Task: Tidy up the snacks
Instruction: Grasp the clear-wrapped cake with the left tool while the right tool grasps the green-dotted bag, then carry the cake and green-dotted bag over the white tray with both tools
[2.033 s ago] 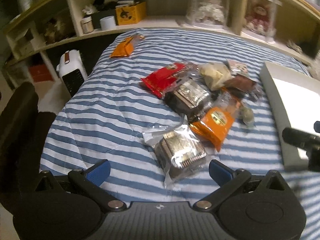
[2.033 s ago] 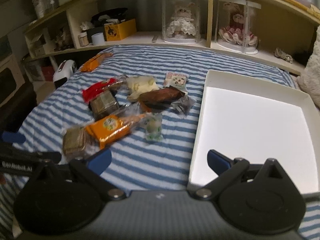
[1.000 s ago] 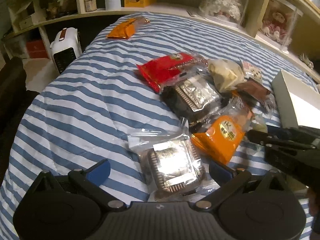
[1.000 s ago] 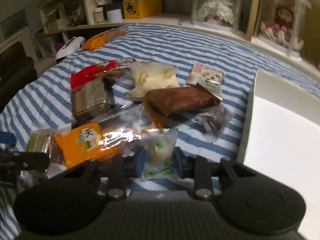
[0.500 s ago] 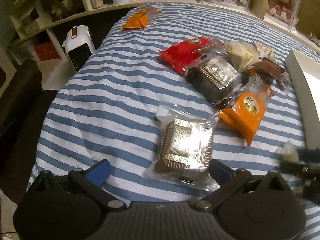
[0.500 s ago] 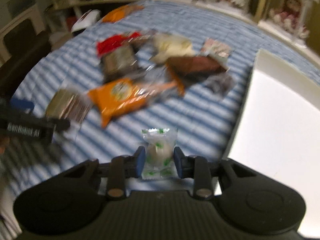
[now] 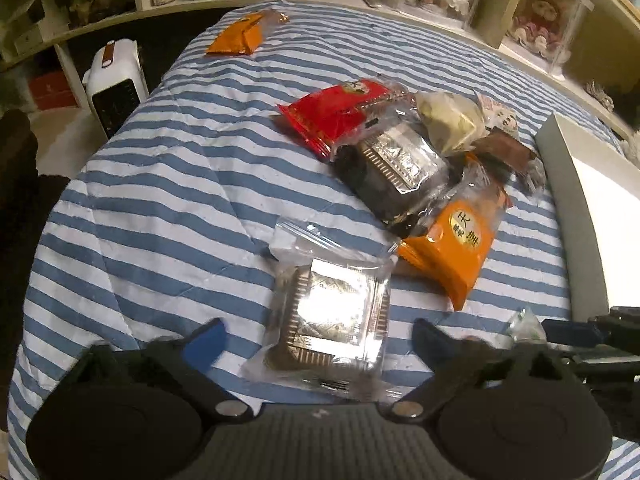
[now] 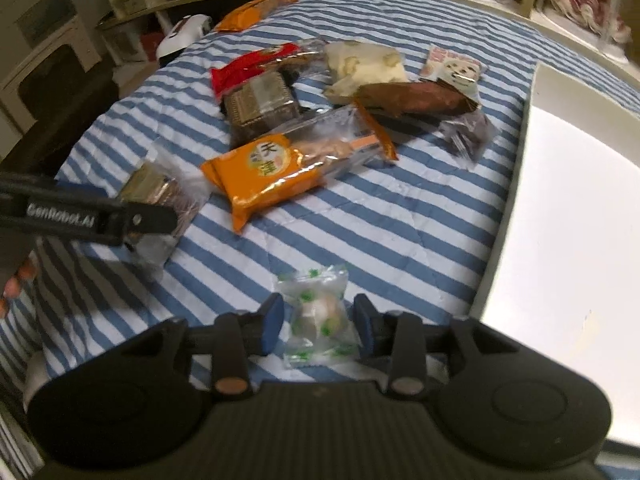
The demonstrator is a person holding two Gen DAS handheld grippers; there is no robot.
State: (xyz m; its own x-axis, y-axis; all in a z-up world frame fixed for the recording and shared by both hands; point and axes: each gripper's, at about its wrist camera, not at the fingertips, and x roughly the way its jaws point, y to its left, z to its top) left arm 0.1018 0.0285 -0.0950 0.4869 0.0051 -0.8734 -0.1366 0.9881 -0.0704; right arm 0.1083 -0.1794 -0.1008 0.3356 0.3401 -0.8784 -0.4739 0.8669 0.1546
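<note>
Right gripper (image 8: 319, 326): jaws have just been opening, clear of the small candy (image 8: 318, 314) between them, just beside the white tray (image 8: 560, 208). Left gripper (image 7: 318, 338): jaws have just been closing, astride the wrapped cake (image 7: 334, 310), not touching.

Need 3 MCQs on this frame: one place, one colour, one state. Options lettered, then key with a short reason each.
1. Where is the white box?
A. right of the snack pile
B. left of it
C. on the shelf

2. Colour of the lone packet near the bed's far edge?
A. green
B. orange
C. purple

3. Right gripper and the green-dotted candy?
A. clamped tight
C. candy in the box
B. candy between open jaws

Key: A, box lies along the right; B, orange wrapper; B, gaps show beside both pads.
</note>
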